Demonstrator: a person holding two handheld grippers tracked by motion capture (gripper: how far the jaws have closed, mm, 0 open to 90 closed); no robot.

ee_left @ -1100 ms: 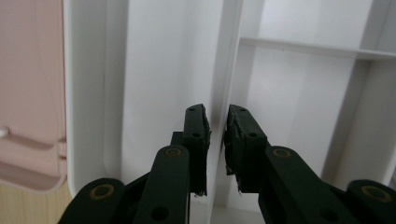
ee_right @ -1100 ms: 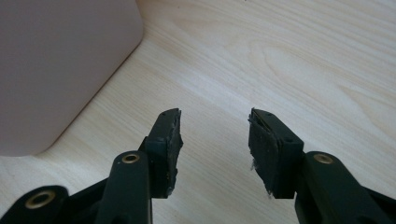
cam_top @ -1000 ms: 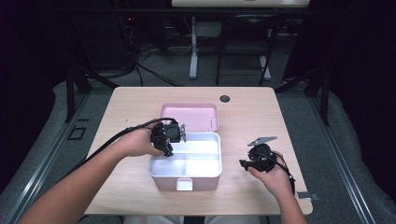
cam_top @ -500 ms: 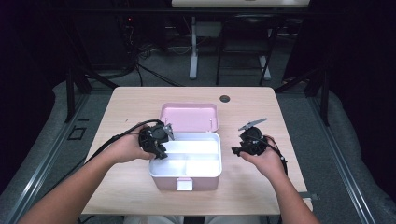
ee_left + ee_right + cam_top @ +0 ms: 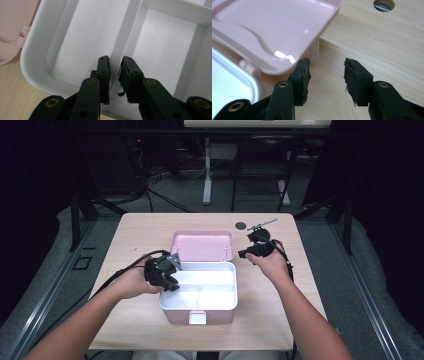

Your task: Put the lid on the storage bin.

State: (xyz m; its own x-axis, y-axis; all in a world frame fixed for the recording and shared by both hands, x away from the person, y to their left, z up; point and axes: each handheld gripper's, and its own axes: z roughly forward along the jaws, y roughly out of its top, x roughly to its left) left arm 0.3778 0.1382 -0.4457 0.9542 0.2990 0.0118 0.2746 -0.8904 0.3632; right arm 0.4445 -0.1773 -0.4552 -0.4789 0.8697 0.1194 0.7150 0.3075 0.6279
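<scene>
Gripper on the left is pinched narrow onto the white divider wall of the lunch box, steadying it near the middle of the table. Both white compartments look bare from where I stand. Over on the other side, the right gripper has its jaws spread wide and holds nothing, hovering just beside the far right corner of the pink lid, which lies flung back flat behind the box on its hinge. My guess is the lid is about to be swung shut: the box is braced and the approach made, but the lid is not yet grasped, so lifting and closing remain.
</scene>
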